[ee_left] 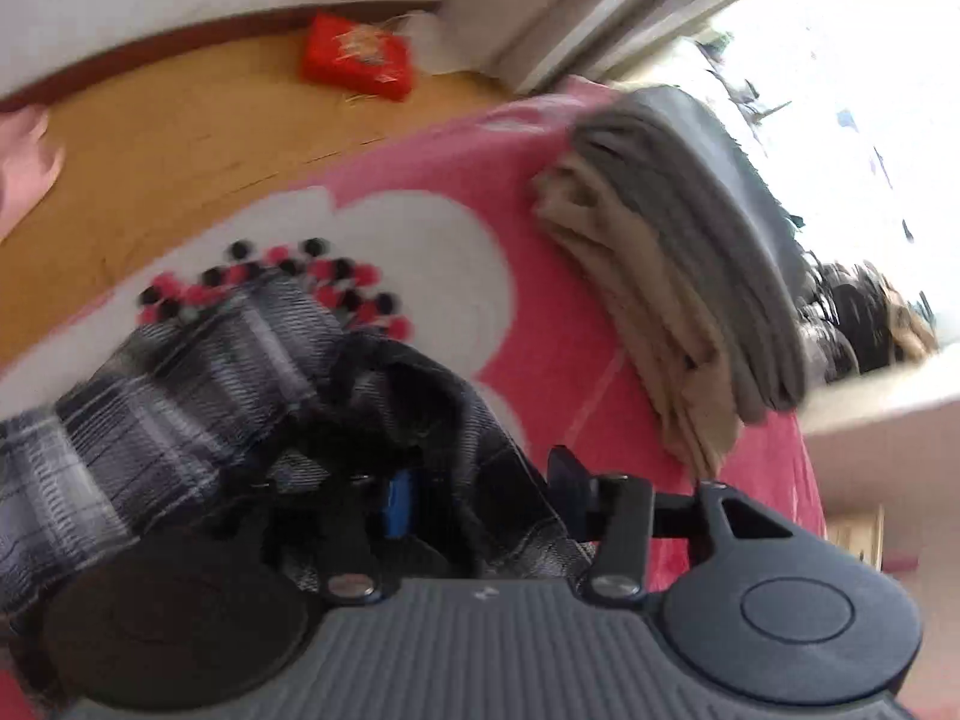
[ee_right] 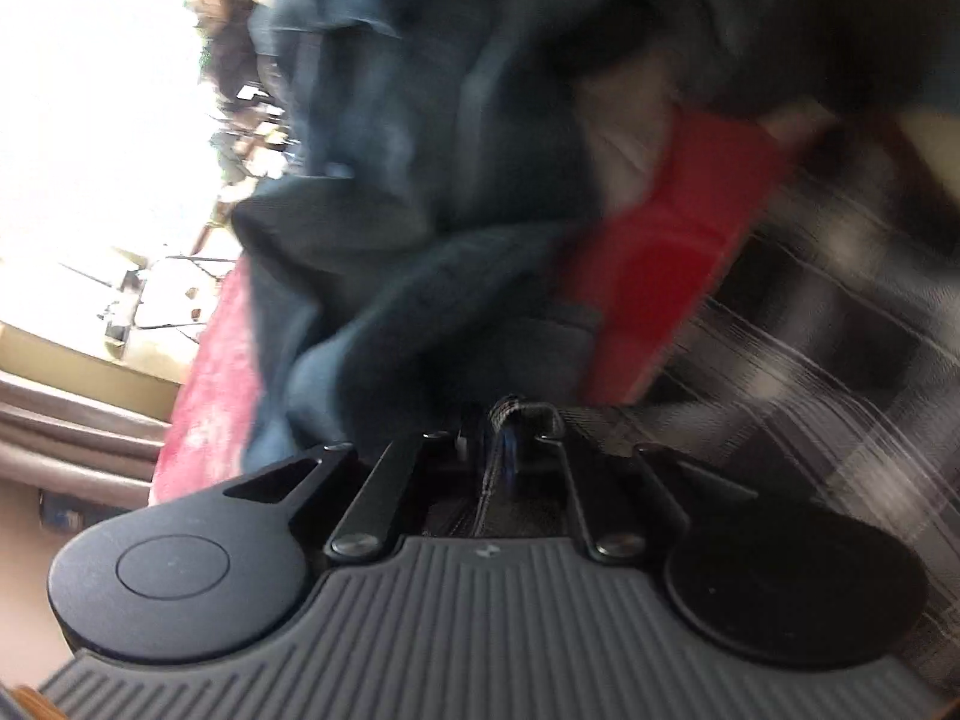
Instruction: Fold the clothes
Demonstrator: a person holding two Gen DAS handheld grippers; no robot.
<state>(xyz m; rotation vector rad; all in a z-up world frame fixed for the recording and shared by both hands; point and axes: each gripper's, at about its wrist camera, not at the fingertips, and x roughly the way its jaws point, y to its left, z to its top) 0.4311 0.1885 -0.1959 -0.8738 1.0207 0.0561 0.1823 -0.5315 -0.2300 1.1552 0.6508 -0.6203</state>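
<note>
The right hand-held gripper (ee_right: pixel 507 438) has its jaws drawn together on a dark seamed edge of the plaid garment (ee_right: pixel 828 324), whose black, grey and white checks run off to the right. A heap of dark blue clothing (ee_right: pixel 408 192) fills the middle, lying on the red bedcover (ee_right: pixel 660 264). Everything is blurred, and bright window light (ee_right: pixel 90 120) washes out the left.

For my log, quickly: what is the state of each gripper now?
Left gripper: closed on the plaid garment.
Right gripper: closed on an edge of the same plaid garment.
</note>
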